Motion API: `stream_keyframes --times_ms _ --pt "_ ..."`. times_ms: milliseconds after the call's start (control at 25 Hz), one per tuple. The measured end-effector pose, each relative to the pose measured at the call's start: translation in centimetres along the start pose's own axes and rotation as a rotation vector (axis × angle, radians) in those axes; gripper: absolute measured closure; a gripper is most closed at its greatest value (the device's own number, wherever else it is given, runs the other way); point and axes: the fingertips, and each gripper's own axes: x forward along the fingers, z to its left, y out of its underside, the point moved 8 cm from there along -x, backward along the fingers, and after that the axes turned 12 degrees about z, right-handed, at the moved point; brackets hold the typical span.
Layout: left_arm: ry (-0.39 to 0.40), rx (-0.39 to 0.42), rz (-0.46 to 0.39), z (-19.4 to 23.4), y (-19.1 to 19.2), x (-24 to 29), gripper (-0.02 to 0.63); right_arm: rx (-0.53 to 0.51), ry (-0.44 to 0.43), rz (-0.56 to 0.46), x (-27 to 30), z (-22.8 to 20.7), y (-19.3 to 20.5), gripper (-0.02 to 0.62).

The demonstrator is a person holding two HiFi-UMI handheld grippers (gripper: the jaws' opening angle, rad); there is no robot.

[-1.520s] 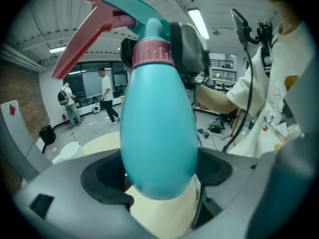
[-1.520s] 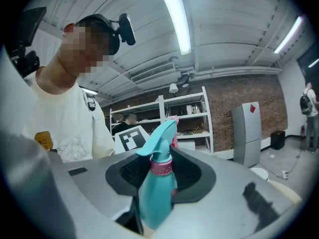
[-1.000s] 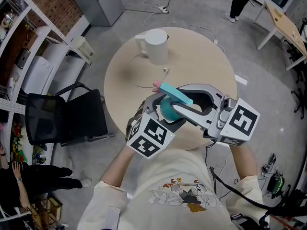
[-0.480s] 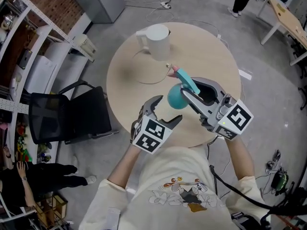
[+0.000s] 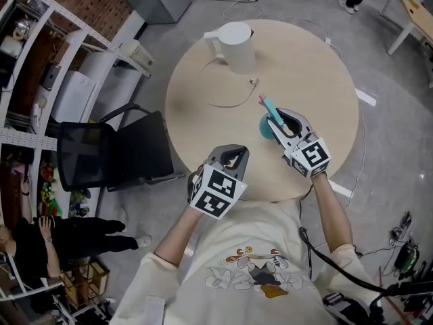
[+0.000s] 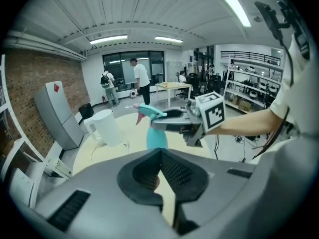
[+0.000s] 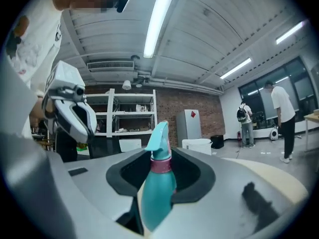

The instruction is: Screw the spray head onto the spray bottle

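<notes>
Land spray bottle (image 5: 266, 128) flat on table (image 5: 311, 59) — then release | right gripper (image 5: 275, 122) grips it | left gripper (image 5: 234, 156) just closed, empty

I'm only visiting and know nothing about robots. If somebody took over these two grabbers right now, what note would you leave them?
Left gripper: its jaws have just closed on nothing; it is near the table's front edge.
Right gripper: shut on the spray bottle, which is upright over the table. I cannot tell whether its base touches down.
Done: the spray head sits on the bottle, with the pink collar at the neck.
Left: tightness cannot be judged, so probably check the collar, then let go.
The white kettle stands apart, on the far side.
</notes>
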Motion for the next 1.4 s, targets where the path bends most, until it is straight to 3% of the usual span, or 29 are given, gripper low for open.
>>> stream_keyframes --times_ms 240,600,800,1080,1400 --pt "0.010 0.038 0.082 -1.1 2.1 1.7 0.600 -0.024 0.041 0.071 3.2 0.7 8.1 0.468" --pt "0.081 0.078 0.128 -3.0 2.2 3.9 0.600 -0.034 0.104 0.112 4.1 0.7 15.2 0.468" --pt "0.100 0.104 0.144 -3.8 1.2 4.7 0.600 0.005 0.097 0.121 3.3 0.0 16.7 0.465" --pt "0.108 0.100 0.155 -4.0 0.7 5.2 0.600 0.013 0.010 0.203 2.7 -0.1 18.3 0.366" --pt "0.122 -0.014 0.098 -2.8 1.4 5.2 0.600 -0.044 -0.023 0.337 -1.4 0.1 17.8 0.345"
